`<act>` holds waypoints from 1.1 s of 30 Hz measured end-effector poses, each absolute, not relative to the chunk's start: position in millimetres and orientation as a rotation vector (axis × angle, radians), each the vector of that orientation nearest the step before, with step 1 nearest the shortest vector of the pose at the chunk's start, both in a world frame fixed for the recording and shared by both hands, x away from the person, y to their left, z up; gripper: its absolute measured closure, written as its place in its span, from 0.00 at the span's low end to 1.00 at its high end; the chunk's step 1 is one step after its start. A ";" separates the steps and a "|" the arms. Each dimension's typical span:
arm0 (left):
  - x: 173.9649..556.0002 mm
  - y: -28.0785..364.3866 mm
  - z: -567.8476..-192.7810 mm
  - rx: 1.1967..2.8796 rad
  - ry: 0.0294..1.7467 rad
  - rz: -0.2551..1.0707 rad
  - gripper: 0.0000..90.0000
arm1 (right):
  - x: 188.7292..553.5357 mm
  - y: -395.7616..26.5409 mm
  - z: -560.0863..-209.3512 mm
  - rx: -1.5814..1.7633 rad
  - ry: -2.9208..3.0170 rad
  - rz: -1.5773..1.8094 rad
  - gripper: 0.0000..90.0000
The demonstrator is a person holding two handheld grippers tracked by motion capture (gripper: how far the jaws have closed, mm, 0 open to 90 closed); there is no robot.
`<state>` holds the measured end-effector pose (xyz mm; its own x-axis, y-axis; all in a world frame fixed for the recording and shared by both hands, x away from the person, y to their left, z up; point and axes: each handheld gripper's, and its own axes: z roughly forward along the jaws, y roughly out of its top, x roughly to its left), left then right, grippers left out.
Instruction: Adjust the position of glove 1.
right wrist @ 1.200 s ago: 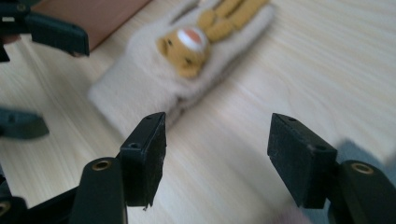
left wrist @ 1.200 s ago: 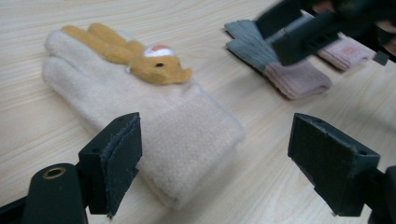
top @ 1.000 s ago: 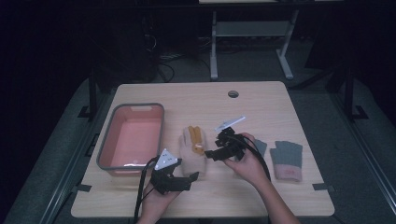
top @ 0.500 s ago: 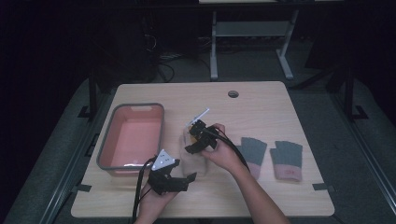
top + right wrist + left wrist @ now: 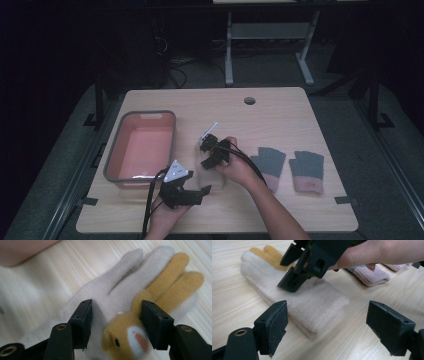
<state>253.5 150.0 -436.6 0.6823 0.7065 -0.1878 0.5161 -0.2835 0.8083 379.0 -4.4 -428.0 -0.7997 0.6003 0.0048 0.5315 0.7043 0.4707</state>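
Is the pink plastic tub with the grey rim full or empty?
Empty: the pink plastic tub with the grey rim shows only its bare pink floor in the high view.

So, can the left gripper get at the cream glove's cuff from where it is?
Probably yes: the left gripper stands open before the cream glove, cuff end facing it; the right gripper works farther up.

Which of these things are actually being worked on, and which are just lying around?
In use: cream glove with an orange animal patch, right gripper with jaws closing around it, left gripper open near its cuff.

Lying about: pink tub, pair of grey-and-pink gloves.
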 end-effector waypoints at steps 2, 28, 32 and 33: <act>253.1 147.9 -437.2 1.959 0.946 0.250 0.20 | 376.9 -13.4 -426.9 0.952 2.740 0.669 0.48; 301.6 113.1 -448.8 1.988 1.124 -0.002 0.24 | 347.2 -105.7 -411.8 1.342 2.615 1.023 0.39; 306.0 111.2 -451.5 2.002 1.146 -0.031 0.26 | 344.2 -109.3 -422.4 1.425 2.613 1.016 0.39; 307.5 110.8 -452.6 2.004 1.151 -0.040 0.26 | 344.1 -110.0 -424.5 1.436 2.613 1.019 0.39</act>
